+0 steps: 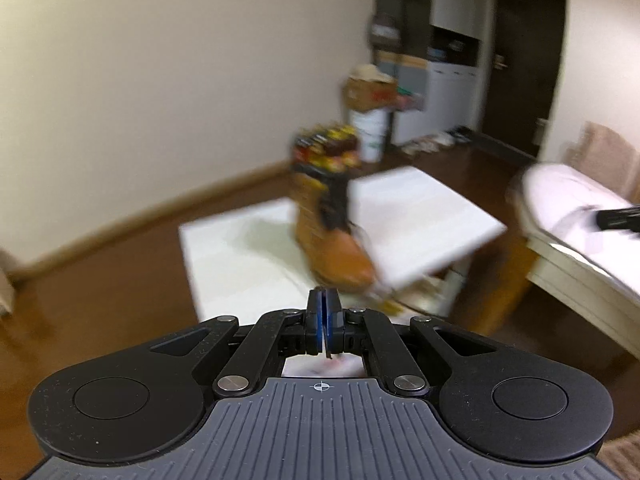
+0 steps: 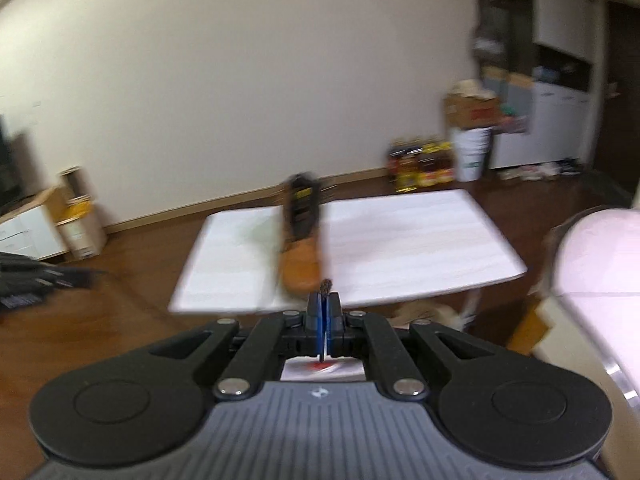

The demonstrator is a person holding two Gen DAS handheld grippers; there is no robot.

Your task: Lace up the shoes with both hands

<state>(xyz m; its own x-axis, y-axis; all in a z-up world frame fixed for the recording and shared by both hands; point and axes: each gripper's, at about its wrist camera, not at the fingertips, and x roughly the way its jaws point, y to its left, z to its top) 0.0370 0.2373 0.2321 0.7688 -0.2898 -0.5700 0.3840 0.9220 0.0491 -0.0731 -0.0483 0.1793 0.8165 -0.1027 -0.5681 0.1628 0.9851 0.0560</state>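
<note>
A tan high-top boot (image 1: 336, 248) with a black tongue stands on a low white table (image 1: 420, 216), blurred by motion. My left gripper (image 1: 323, 292) hovers just short of its toe, jaws pressed together, with a thin dark strip of lace (image 1: 328, 350) pinched between the blue pads. In the right wrist view the boot (image 2: 302, 256) points its toe at me on the table (image 2: 400, 232). My right gripper (image 2: 324, 296) is shut on a brown speckled lace (image 2: 326, 285) whose tip pokes out above the fingertips.
Dark wood floor surrounds the table. A bed (image 1: 580, 240) lies to the right, bottles (image 2: 422, 168), a white bucket (image 2: 474, 154) and boxes stand by the far wall, and a white cabinet (image 2: 28, 232) sits at the left.
</note>
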